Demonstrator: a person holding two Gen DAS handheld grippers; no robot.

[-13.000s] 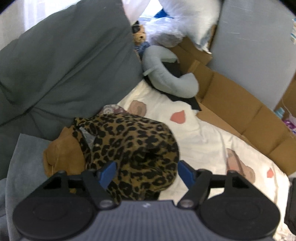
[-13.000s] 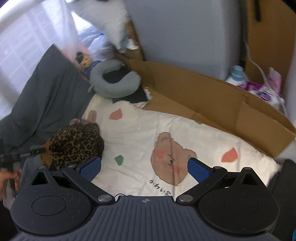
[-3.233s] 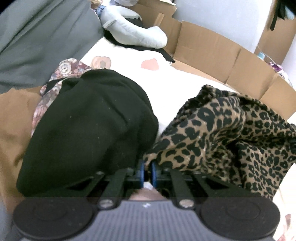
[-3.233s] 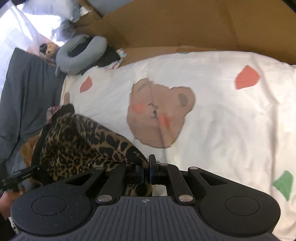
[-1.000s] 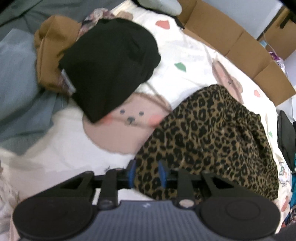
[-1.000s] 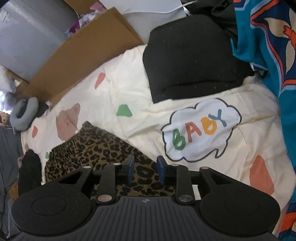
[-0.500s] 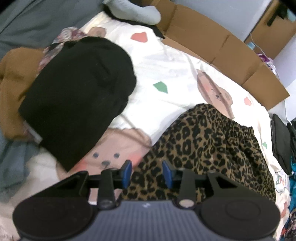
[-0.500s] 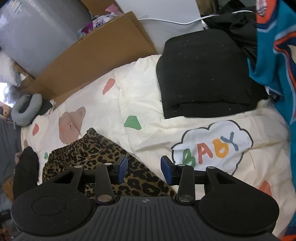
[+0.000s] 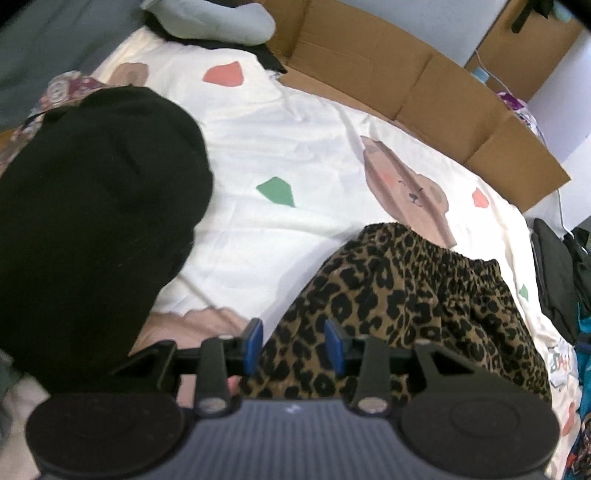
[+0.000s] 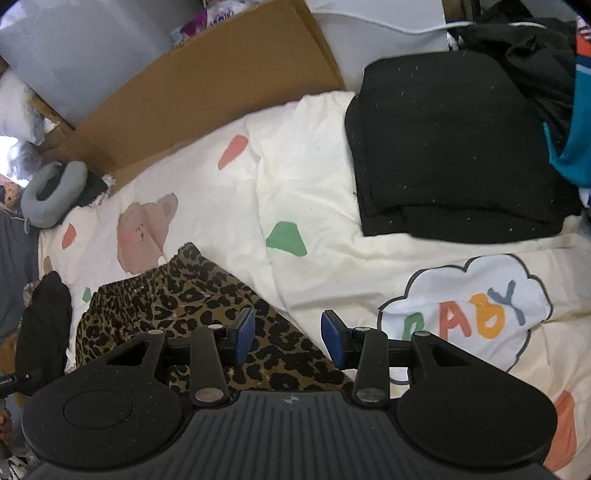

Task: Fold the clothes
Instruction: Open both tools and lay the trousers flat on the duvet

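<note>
- Left wrist view, far left of the left gripper (image 9: 293,345): rumpled black knit garment (image 9: 96,221) heaped on the bedding, reaching down past the left finger's arm.
- Behind that heap, at the upper left: edge of a floral patterned cloth (image 9: 64,86), partly covered.
- Straight ahead of the left gripper: cream quilted bedspread printed with bears and coloured patches (image 9: 295,147); brown cardboard panels (image 9: 406,81) lining its far edge; grey curved neck pillow (image 9: 210,18) at the far end.
- Left gripper released, jaws having just been opening; blue pads apart, leopard-print skirt with gathered elastic waistband (image 9: 413,295) showing in the gap but not pinched.
- Skirt spread flat on the bedspread, running from between the left pads ahead and to the right, waistband at the far side.
- Right wrist view: same skirt (image 10: 177,295) lying ahead-left of the right gripper (image 10: 288,338), one corner passing under the left pad.
- Right gripper likewise let go, jaws having just been opening; skirt edge in the gap, pads not pressing it.
- Ahead-right of the right gripper: folded black garment (image 10: 454,147) in a flat square stack on the bedspread.
- Just right of the right pad: white cloud print reading "BABY" (image 10: 469,310).
- Far right edge: teal patterned fabric (image 10: 576,147), only partly in frame.
</note>
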